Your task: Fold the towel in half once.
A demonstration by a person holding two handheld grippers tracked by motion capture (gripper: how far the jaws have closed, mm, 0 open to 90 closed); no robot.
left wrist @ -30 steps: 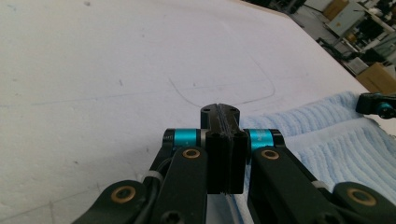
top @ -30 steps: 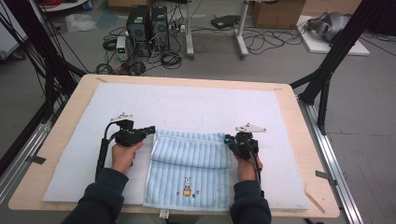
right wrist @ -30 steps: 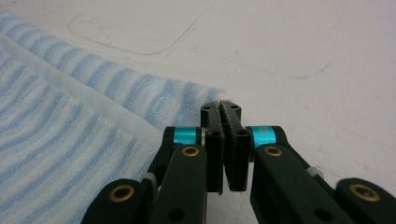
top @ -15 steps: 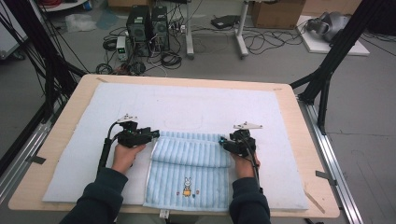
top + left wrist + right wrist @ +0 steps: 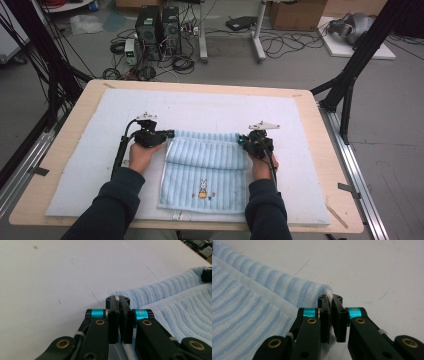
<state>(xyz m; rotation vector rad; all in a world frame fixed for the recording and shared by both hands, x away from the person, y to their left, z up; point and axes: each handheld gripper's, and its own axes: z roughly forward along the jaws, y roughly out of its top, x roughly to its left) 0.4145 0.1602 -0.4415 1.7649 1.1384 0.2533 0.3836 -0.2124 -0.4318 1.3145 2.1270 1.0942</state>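
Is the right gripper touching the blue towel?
Touching. In the right gripper view, the right gripper has its jaws shut on a corner of the blue towel.

Grey floor (image 5: pixel 400 125), cables (image 5: pixel 180 62), computer towers (image 5: pixel 157 25)

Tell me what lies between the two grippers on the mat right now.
The folded edge of the blue towel spans the stretch from the left gripper to the right gripper, each shut on a corner. The high view shows it.
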